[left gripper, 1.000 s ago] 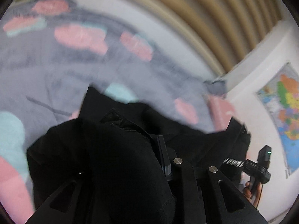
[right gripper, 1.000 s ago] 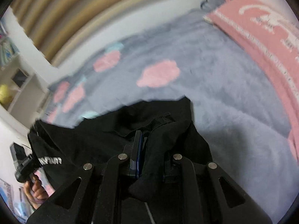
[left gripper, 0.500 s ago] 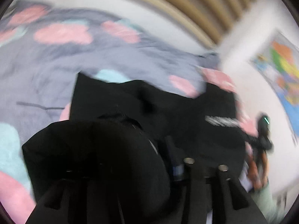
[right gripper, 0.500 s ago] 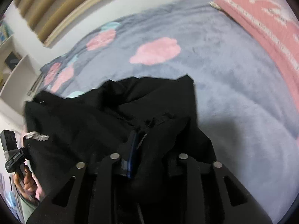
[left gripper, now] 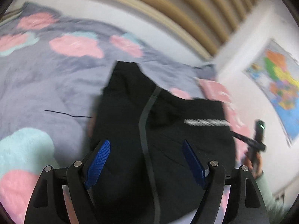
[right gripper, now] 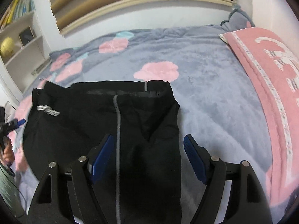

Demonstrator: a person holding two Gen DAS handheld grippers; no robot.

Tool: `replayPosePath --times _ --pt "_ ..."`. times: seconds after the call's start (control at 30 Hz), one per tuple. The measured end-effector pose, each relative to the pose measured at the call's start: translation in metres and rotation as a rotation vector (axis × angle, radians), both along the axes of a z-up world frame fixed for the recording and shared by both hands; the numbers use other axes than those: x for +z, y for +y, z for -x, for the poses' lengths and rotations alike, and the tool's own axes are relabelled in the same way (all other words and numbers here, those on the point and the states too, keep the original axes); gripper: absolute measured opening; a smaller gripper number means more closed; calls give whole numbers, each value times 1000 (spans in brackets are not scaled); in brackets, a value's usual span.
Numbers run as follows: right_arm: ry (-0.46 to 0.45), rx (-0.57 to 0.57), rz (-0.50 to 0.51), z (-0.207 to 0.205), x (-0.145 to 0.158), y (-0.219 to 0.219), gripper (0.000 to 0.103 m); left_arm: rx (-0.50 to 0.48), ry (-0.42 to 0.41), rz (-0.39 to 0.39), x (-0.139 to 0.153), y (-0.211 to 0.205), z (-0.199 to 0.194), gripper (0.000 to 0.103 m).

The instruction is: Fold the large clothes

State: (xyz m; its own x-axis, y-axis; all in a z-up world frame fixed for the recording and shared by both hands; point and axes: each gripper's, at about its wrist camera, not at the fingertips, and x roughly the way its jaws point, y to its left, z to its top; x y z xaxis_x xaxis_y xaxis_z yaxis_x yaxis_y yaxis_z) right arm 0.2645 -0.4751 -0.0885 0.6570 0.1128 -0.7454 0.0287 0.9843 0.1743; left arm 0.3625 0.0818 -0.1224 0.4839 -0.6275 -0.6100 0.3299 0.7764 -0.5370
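**Both grippers letting go over the folded black garment**

On the left of the bed, the left gripper (left gripper: pixel 145 160) hangs over the near end of the black garment (left gripper: pixel 160 130). Its jaws are opening, the blue pads (left gripper: pixel 99 160) standing wide on either side of the cloth without pressing it. The fabric lies loose under and between them, nothing held.

The garment rests flat on the grey blanket (right gripper: pixel 205 102) with pink cloud patches, near the bed's front edge. A grey stripe (right gripper: pixel 118 130) runs down it from far to near, which marks its long axis as pointing away from both grippers. A white printed logo (right gripper: pixel 47 112) sits on its left portion.

Further right, the right gripper (right gripper: pixel 147 158) is also opening, pads apart over the garment's right half, with the right edge of the cloth lying just inside its right-hand pad. To the far right a pink pillow (right gripper: pixel 261 71) lies well apart from the garment.

Judging by the layout, each gripper sits directly above its own near corner, so the next fold probably starts from these near edges, carried toward the far hem.
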Motion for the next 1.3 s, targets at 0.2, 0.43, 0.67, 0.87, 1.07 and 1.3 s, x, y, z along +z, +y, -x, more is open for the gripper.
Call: replayPosePath --times 0.2,0.43,0.67,0.87,1.07,1.3 --pt "-2 59 -3 -50 -22 -13 87 8 62 38 -21 1 -58 81" --pt "54 187 -129 -87 -49 -12 45 -98 144 65 -42 -20 -90 30" --pt "-139 43 137 -41 20 -6 21 -4 -94 60 35 -1 -55 8" --pt "-133 -109 197 -69 52 -5 20 161 -81 -33 49 -17 -87 8" --pt "141 -144 259 -130 -38 2 20 225 122 -388 -51 -56 -134 14" --pt "242 -128 279 -145 -88 13 28 239 170 -440 -74 -54 -140 43"
